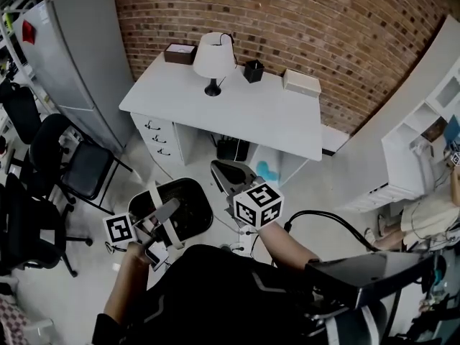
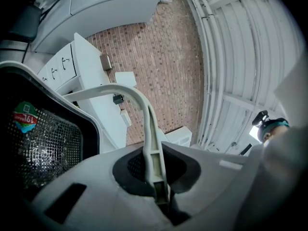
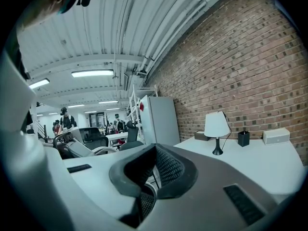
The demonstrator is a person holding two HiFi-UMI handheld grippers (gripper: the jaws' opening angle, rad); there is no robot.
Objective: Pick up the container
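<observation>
Plainly the left gripper (image 2: 155, 163) is clamped on the white handle (image 2: 126, 91), with the black mesh container (image 1: 190, 210) hanging beside it, apparently off the floor. Little but lifting it clear seems left. The right gripper (image 3: 153, 163) is closed on nothing. Beyond, a desk (image 1: 273, 117) with a lamp (image 1: 214, 57) stands close, and chairs (image 1: 77, 167) crowd the left.
</observation>
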